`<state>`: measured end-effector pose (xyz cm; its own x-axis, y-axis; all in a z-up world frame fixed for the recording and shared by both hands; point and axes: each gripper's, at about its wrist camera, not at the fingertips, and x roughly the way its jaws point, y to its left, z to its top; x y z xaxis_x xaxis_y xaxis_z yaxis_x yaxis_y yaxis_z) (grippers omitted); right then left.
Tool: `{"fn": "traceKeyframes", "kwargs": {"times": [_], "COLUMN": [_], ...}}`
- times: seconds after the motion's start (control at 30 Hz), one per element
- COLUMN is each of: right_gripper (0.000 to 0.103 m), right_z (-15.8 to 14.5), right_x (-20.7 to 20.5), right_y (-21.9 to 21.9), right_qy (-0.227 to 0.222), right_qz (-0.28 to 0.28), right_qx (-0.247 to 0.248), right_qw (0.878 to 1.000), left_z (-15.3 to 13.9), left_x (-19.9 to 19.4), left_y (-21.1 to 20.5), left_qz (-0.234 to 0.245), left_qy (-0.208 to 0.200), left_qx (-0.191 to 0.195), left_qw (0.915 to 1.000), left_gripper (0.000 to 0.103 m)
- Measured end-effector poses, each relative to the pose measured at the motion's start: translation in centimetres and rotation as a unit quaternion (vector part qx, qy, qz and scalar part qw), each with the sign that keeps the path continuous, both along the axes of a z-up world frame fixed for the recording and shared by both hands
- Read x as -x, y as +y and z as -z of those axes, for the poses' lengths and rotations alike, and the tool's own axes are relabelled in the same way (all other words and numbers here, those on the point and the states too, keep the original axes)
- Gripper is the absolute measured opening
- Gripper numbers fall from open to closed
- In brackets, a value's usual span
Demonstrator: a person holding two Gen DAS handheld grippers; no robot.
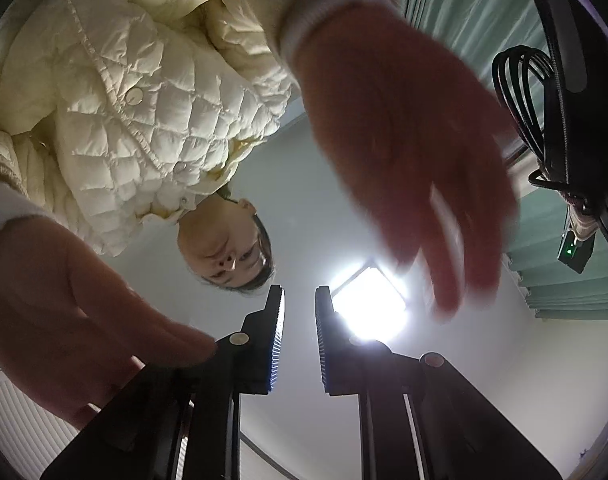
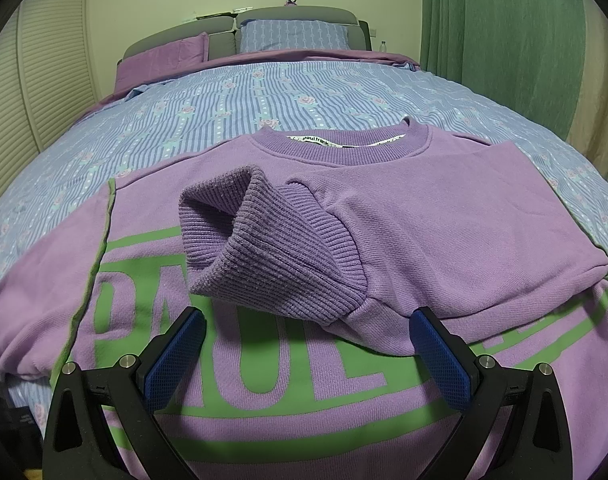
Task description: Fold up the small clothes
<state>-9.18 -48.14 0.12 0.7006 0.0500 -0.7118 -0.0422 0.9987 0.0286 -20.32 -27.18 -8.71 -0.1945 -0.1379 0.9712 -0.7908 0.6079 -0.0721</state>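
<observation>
A lilac sweatshirt [image 2: 444, 200] with green lettering lies flat on the bed, collar [image 2: 344, 148] at the far side. Its right sleeve is folded across the chest, and the ribbed cuff [image 2: 263, 240] stands up in the middle. My right gripper [image 2: 308, 314] hovers open just above the shirt front, its blue pads [image 2: 440, 360] wide apart, the cuff's near end just beyond them. My left gripper [image 1: 299, 292] points up at the ceiling, jaws shut with nothing between them. No clothing shows in the left wrist view.
A blue striped bedcover [image 2: 263, 96] spreads around the shirt, with pillows [image 2: 293, 36] at the headboard. Green curtains [image 2: 504, 40] hang on the right, louvred doors [image 2: 43, 80] on the left. A person's jacket [image 1: 135, 92], blurred hand [image 1: 404, 152] and a cable coil [image 1: 524, 92] are above the left gripper.
</observation>
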Motion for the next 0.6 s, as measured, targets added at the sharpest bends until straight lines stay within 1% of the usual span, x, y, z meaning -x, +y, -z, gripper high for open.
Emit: {"fn": "traceKeyframes", "kwargs": {"times": [0.23,0.4,0.6], "right_gripper": [0.103,0.103,0.103], "right_z": [0.0,0.0,0.1], "right_x": [0.0,0.0,0.0], "right_y": [0.0,0.0,0.0], "right_qy": [0.0,0.0,0.0], "right_qz": [0.0,0.0,0.0], "right_qx": [0.0,0.0,0.0], "right_qw": [1.0,1.0,1.0], "left_z": [-0.8,-0.8,-1.0], "left_x": [1.1,1.2,1.4], "left_y": [-2.2,-3.6,-5.2], "left_qz": [-0.001,-0.002,-0.003], "left_qy": [-0.013,-0.025,-0.028], "left_qx": [0.0,0.004,0.003], "left_qw": [0.9999,0.9997,0.9996], "left_gripper": [0.016,0.016,0.016]}}
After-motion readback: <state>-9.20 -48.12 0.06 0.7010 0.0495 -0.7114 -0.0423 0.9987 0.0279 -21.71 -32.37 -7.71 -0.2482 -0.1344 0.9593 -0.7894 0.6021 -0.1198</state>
